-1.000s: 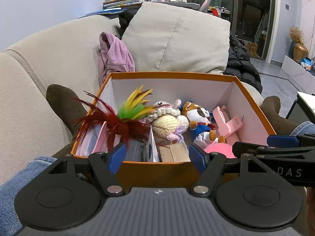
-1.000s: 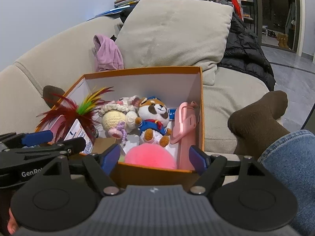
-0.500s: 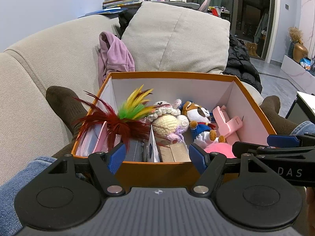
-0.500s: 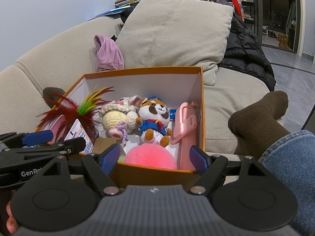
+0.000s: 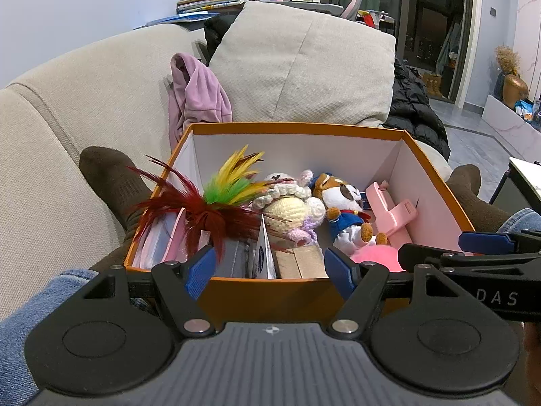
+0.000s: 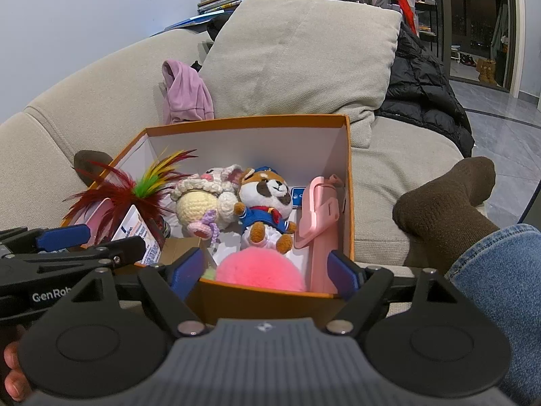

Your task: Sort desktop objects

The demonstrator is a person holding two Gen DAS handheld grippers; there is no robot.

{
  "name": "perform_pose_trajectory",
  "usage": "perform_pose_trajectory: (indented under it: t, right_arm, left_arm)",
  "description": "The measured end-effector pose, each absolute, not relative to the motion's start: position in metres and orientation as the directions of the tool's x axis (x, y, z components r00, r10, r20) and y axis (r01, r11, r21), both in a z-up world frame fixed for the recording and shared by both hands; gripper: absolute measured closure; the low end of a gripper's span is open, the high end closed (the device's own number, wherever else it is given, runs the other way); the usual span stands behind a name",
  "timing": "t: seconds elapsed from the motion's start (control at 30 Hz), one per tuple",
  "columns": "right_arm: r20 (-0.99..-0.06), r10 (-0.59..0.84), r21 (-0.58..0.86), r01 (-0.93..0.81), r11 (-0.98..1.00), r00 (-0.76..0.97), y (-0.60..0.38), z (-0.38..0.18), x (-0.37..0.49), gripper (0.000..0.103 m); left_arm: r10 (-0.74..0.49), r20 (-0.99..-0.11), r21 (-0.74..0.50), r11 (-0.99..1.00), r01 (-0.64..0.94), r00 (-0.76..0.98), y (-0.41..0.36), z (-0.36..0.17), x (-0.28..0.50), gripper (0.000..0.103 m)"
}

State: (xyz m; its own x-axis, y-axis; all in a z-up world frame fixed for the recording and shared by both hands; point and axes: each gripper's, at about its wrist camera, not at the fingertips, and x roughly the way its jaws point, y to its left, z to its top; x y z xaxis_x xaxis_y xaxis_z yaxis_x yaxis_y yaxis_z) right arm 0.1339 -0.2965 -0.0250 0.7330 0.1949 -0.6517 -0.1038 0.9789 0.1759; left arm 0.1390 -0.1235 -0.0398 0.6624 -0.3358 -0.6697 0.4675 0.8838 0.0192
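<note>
Here, then, line by line:

Box: an orange box (image 5: 270, 299) with white inner walls sits on the person's lap on a beige sofa (image 5: 67, 108), its near wall just ahead of both grippers.
Left gripper: the left gripper (image 5: 270, 267) hovers at the near rim, blue pads spread wide with nothing between them.
Right gripper: the right gripper (image 6: 265, 270) hangs at the near right part of the rim, likewise spread and empty.
Feathers: a tuft of red, green and yellow feathers (image 5: 216, 199) sticks up at the box's left side, over pink packets (image 5: 159, 240) leaning on the left wall.
Card: a white card (image 6: 137, 237) with blue print stands on edge near the front, beside the feathers.
Crochet doll: a cream doll (image 6: 203, 208) lies in the middle, touching the fox.
Fox: a plush fox (image 6: 265, 203) in a blue cap and jacket lies on its back, right of the doll.
Pompom: a pink pompom (image 6: 260, 270) rests against the near wall, just below the fox's feet.
Pink case: a pink case (image 6: 318, 216) leans on the right wall.
Feet: brown socks (image 6: 446, 196) lie on either side of the box.
Behind: a cushion (image 5: 304, 64), a lilac garment (image 5: 196, 94) and a black jacket (image 5: 416, 115) lie on the sofa beyond the box.
</note>
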Motion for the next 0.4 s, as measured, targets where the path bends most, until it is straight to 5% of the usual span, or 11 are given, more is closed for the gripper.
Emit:
perform_pose_trajectory:
  t: [0.4]
  right_arm:
    - [-0.651, 0.194, 0.175, -0.104, 0.979, 0.734, -0.2953, -0.0248, 0.1338, 0.021]
  left_arm:
    - [-0.336, -0.67, 0.017, 0.884, 0.466, 0.662, -0.1237, -0.0391, 0.1392, 0.02]
